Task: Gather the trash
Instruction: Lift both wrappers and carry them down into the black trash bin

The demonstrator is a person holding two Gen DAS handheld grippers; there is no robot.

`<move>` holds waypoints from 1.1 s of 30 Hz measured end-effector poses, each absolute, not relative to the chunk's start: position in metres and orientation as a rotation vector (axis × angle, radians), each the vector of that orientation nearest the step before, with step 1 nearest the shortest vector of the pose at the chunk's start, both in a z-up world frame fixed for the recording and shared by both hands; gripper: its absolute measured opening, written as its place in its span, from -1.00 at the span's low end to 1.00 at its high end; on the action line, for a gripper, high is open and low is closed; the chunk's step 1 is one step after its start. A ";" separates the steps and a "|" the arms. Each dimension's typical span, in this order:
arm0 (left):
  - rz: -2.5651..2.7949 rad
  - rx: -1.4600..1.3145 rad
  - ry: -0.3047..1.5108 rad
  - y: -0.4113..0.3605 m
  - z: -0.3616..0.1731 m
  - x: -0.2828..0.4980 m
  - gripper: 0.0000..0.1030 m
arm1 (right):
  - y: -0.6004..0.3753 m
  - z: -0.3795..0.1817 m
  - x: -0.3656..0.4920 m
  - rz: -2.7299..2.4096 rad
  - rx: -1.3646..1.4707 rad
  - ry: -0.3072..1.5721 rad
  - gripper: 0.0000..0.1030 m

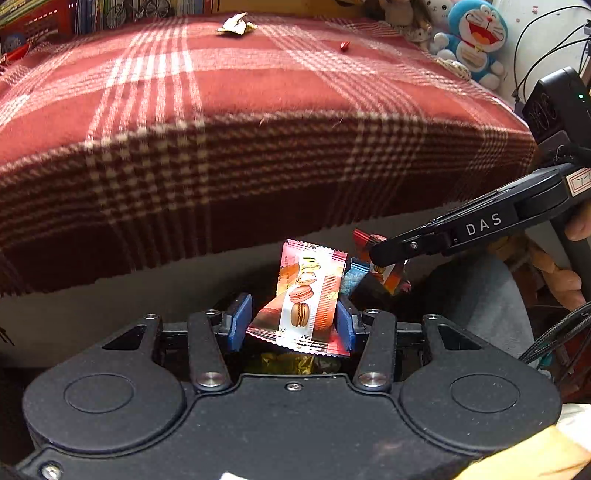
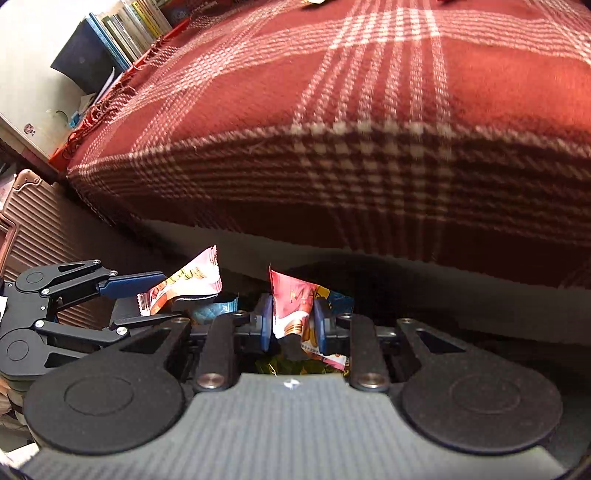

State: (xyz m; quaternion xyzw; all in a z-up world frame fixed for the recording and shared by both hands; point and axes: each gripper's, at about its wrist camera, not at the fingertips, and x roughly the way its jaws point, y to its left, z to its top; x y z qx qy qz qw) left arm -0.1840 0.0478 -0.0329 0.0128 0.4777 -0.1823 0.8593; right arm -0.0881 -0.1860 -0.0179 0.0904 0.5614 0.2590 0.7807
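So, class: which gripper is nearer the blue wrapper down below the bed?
Hard to call. The blue wrapper lies between them: left gripper beside it, holding a macaron wrapper; right gripper just above, clamping a red wrapper.

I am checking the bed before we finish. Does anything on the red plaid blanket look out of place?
Yes. A crumpled pale wrapper and a small red scrap lie loose near the far edge of the red plaid blanket. They look like litter not yet collected.
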 end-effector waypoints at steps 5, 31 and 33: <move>-0.314 0.056 1.087 0.040 -0.072 -0.169 -0.12 | -0.181 -0.053 -0.088 0.505 0.202 1.266 -0.45; -0.167 -0.020 1.331 0.024 -0.170 -0.135 -0.10 | -0.164 -0.123 -0.073 0.395 0.234 1.379 -0.34; -0.167 -0.022 1.334 0.024 -0.174 -0.134 -0.10 | -0.163 -0.125 -0.074 0.390 0.235 1.382 -0.33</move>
